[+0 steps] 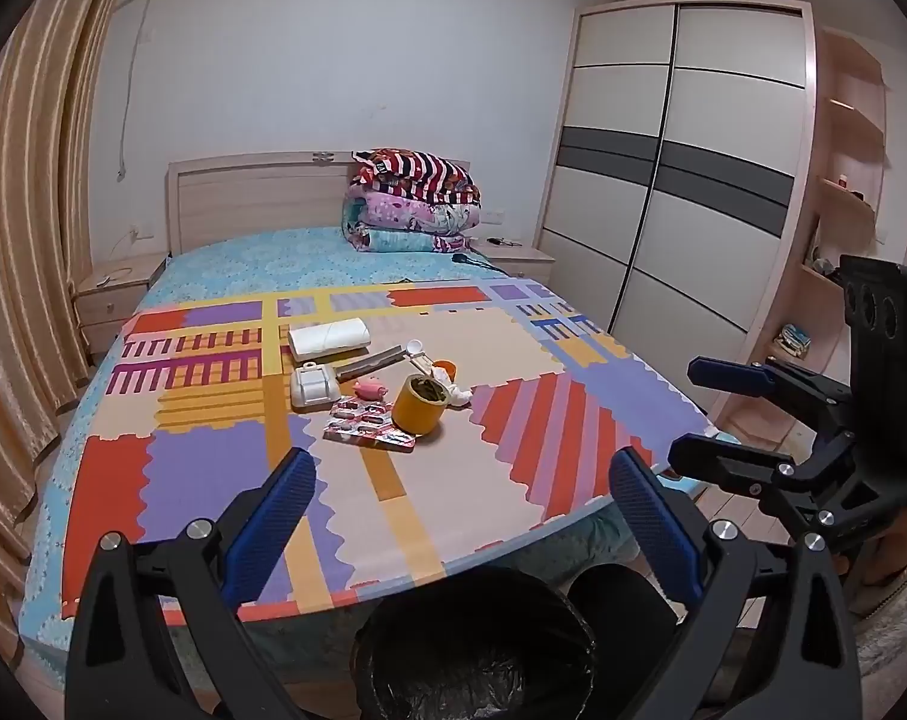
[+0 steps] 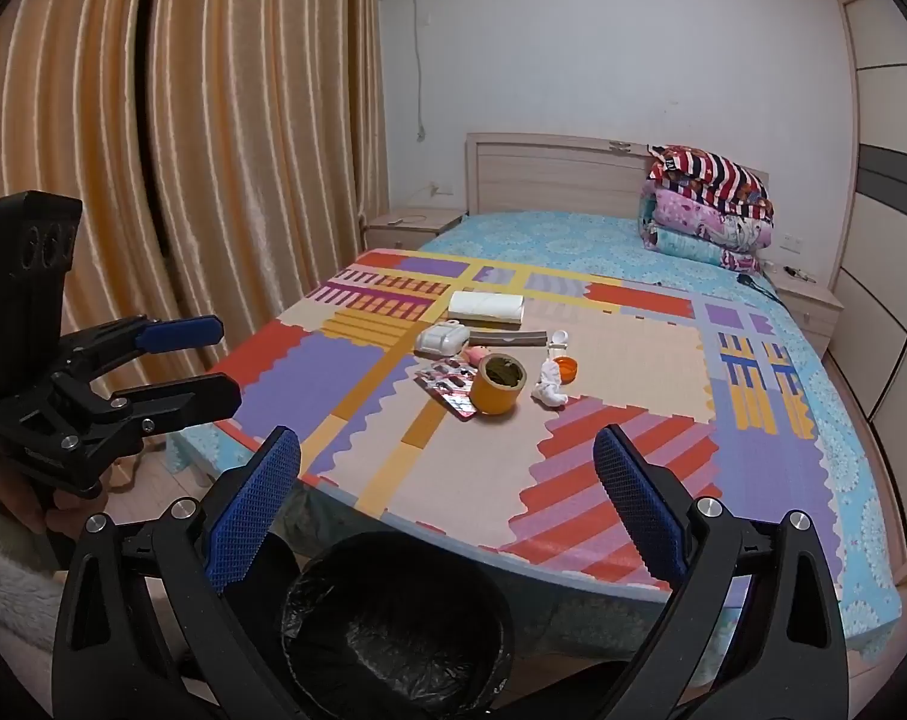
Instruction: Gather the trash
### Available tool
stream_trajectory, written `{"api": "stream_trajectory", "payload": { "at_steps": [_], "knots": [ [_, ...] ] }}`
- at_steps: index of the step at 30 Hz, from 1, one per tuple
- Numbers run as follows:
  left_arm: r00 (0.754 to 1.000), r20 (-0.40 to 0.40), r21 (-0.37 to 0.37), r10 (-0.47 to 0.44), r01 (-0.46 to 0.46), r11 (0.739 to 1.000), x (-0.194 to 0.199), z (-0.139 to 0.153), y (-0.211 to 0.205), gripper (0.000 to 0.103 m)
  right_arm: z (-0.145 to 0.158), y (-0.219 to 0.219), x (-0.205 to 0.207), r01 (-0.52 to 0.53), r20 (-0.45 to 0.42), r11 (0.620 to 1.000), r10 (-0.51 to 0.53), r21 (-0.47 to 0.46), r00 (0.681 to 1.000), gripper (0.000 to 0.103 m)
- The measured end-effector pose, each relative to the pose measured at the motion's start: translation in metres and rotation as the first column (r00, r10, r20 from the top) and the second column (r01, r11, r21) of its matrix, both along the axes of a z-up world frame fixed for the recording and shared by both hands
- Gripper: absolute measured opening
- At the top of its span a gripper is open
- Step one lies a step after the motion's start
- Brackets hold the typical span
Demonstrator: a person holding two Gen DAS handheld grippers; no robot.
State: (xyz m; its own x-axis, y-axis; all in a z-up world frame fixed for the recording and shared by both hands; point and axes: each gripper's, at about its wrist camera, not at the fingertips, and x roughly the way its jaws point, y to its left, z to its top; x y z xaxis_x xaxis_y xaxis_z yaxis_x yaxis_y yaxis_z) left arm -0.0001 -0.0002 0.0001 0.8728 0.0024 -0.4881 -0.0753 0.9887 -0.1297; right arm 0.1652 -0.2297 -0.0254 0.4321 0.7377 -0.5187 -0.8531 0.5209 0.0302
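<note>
A: We hold both tongs level with the foot of the bed. Left tongs [image 1: 462, 516] stand wide, nothing between the pads; right tongs [image 2: 447, 498] likewise wide and empty.

B: Where does the trash lie from us?

A: Ahead and beyond the tips, centre of frame in both views. The cluster sits on the patterned mat [image 1: 225, 480] that covers the near half of the bed [image 1: 243, 252]. Nearest to us is the yellow tape roll [image 1: 419, 405], standing on end, with the red blister pack [image 1: 366, 429] lying flat and touching its left side in the left wrist view.

B: Long axis of the pack?

A: Roughly diagonal, from mid-left down toward lower centre. We judge a grasp across its short side would suit. The crumpled white tissue [image 2: 550, 385] lies just right of the roll, nearer the right tongs; the white case [image 1: 314, 385] lies left, nearer the left tongs.

B: And the bin?

A: The black-lined bin [image 1: 474, 654] stands at the bottom centre, below both pairs of tongs, at the foot of the bed. So we judge each item must travel back toward us and down.

B: Room?

A: Curtains [image 2: 213, 150] at upper left of the right wrist view, wardrobe [image 1: 681, 180] at right of the left, folded quilts [image 1: 414, 201] by the headboard.
</note>
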Motion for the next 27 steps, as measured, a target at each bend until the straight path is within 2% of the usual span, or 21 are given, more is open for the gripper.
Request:
{"api": "stream_trajectory", "payload": {
  "at_steps": [27],
  "knots": [
    [1.000, 0.002, -0.005, -0.004, 0.004, 1.000, 0.0015, 0.0030, -0.0023, 0.095, -0.0009, -0.0003, 0.0003, -0.004, -0.001, 1.000, 0.004, 0.004, 1.000, 0.099]
  ]
}}
